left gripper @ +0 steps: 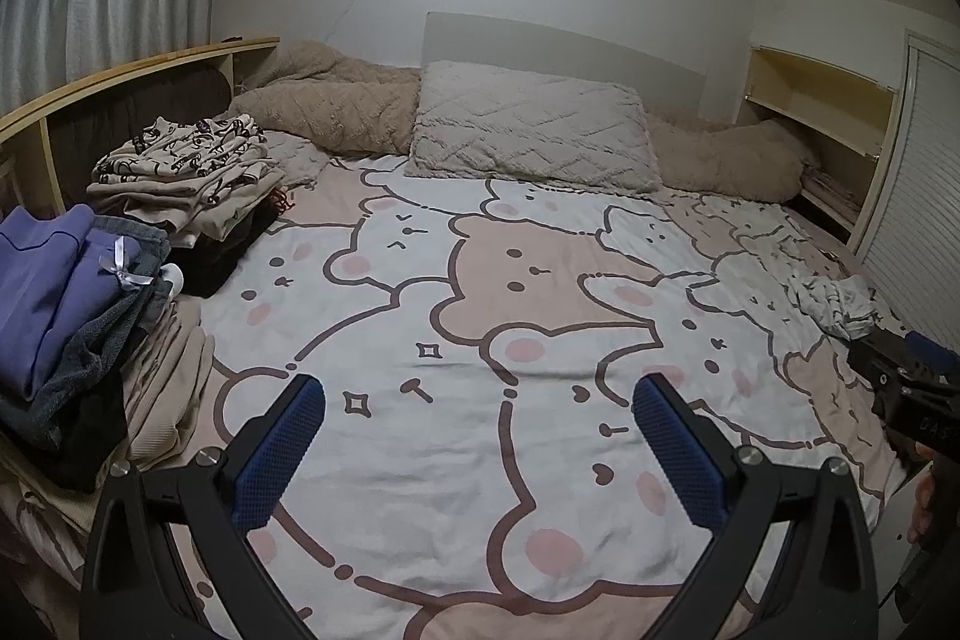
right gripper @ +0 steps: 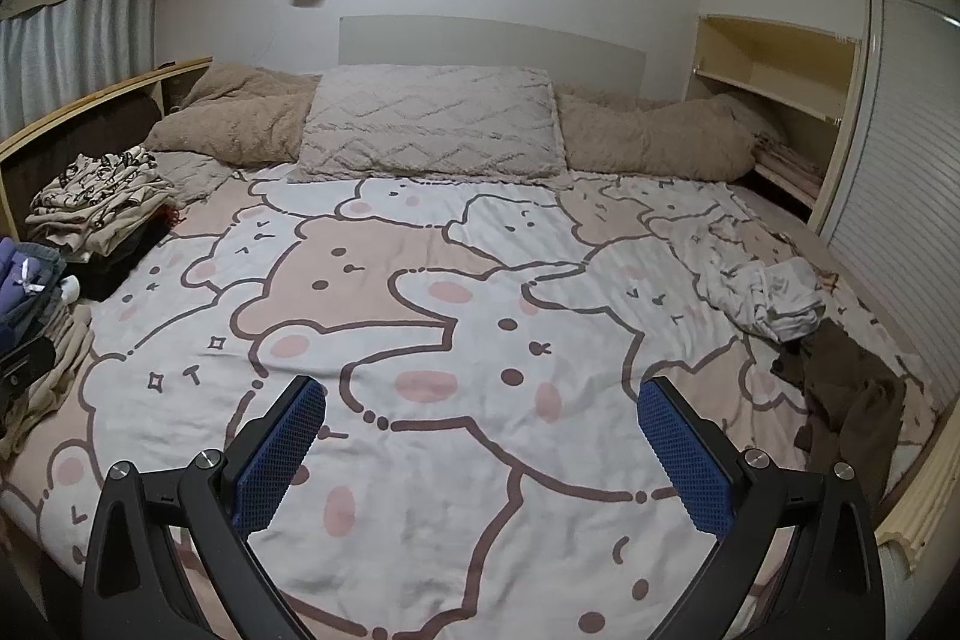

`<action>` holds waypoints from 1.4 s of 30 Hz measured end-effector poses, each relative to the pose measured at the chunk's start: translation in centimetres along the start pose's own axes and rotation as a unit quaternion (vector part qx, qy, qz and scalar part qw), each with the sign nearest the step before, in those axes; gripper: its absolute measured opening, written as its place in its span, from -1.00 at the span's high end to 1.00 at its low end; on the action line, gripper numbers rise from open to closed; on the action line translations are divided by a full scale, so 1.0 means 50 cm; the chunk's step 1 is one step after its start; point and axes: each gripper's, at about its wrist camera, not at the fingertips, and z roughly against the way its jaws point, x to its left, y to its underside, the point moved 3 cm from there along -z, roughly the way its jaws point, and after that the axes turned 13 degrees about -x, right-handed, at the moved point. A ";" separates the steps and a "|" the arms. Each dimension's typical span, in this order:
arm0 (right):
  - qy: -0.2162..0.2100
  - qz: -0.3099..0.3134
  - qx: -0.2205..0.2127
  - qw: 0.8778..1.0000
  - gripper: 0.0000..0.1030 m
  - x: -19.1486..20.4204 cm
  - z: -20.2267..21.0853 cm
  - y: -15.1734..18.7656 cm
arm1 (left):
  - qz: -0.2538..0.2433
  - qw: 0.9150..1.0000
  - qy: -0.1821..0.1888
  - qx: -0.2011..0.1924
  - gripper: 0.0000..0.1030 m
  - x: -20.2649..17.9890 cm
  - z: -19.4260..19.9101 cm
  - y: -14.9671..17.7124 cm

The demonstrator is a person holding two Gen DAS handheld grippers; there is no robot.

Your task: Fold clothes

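Dim, cool, even light — soft shadows, fisheye-bent edges, dark corners.

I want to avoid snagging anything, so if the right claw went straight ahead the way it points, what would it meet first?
Probably just the bear-print bedspread: the open right claw points across bare cover toward the pillow. The crumpled white garment and brown garment lie off to its right.

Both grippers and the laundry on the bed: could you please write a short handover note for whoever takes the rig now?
Left gripper: open, empty, above the bear-print bedspread.
Right gripper: open, empty, also over the bedspread.
Done: folded stacks along the left edge, a patterned stack and a purple-topped stack.
Left: a crumpled white garment and a brown garment lie unfolded on the bed's right side.
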 end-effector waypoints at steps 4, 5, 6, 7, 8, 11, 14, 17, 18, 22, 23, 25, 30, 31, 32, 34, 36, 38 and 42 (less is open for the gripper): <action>0.002 -0.005 0.004 1.000 -1.00 -0.008 -0.005 0.006 | -0.002 1.000 -0.001 0.000 -1.00 -0.001 -0.005 0.002; 0.002 -0.004 0.005 1.000 -1.00 -0.009 -0.006 0.007 | -0.002 1.000 0.000 0.000 -1.00 -0.001 -0.006 0.003; 0.002 -0.003 0.005 1.000 -1.00 -0.009 -0.008 0.006 | -0.002 1.000 0.002 0.001 -1.00 -0.005 -0.007 0.005; 0.002 -0.002 0.005 1.000 -1.00 -0.008 -0.009 0.006 | -0.002 1.000 0.003 0.002 -1.00 -0.007 -0.007 0.007; 0.003 0.000 0.005 1.000 -1.00 -0.008 -0.011 0.005 | -0.002 1.000 0.006 0.002 -1.00 -0.008 -0.008 0.007; 0.002 0.004 0.000 1.000 -1.00 -0.009 -0.013 0.004 | -0.006 1.000 0.010 0.001 -1.00 -0.014 -0.013 0.008; 0.006 0.003 0.003 1.000 -1.00 -0.017 -0.024 0.010 | -0.007 1.000 0.013 0.004 -1.00 -0.017 -0.022 0.009; 0.014 -0.002 0.014 1.000 -1.00 -0.030 -0.042 0.023 | -0.001 1.000 0.019 0.008 -1.00 -0.019 -0.032 0.012; 0.016 -0.004 0.019 1.000 -1.00 -0.034 -0.048 0.028 | 0.002 1.000 0.021 0.010 -1.00 -0.019 -0.037 0.012; 0.041 0.002 0.031 0.999 -1.00 -0.054 -0.077 0.048 | 0.007 1.000 0.025 0.015 -1.00 -0.018 -0.055 0.017; 0.051 0.006 0.035 0.998 -1.00 -0.063 -0.087 0.055 | 0.006 1.000 0.026 0.015 -1.00 -0.016 -0.057 0.019; 0.077 0.015 0.039 0.996 -1.00 -0.085 -0.104 0.065 | -0.001 0.999 0.032 0.018 -1.00 -0.017 -0.066 0.021; 0.145 0.042 0.062 0.987 -1.00 -0.161 -0.160 0.082 | -0.019 0.999 0.038 0.019 -1.00 -0.022 -0.083 0.024; 0.160 0.048 0.071 0.983 -1.00 -0.183 -0.177 0.086 | -0.020 0.999 0.040 0.020 -1.00 -0.022 -0.087 0.025; 0.177 0.055 0.083 0.979 -1.00 -0.207 -0.195 0.091 | -0.019 0.999 0.043 0.023 -1.00 -0.021 -0.091 0.026; 0.208 0.067 0.110 0.970 -1.00 -0.256 -0.230 0.096 | -0.019 0.998 0.047 0.024 -1.00 -0.023 -0.097 0.027; 0.228 0.079 0.134 0.961 -1.00 -0.293 -0.254 0.096 | -0.021 0.998 0.049 0.023 -1.00 -0.025 -0.101 0.026; 0.256 0.108 0.160 0.947 -1.00 -0.330 -0.284 0.093 | -0.020 0.998 0.053 0.023 -1.00 -0.027 -0.103 0.026; 0.305 0.166 0.211 0.914 -1.00 -0.410 -0.337 0.095 | -0.018 0.998 0.066 0.017 -1.00 -0.030 -0.103 0.022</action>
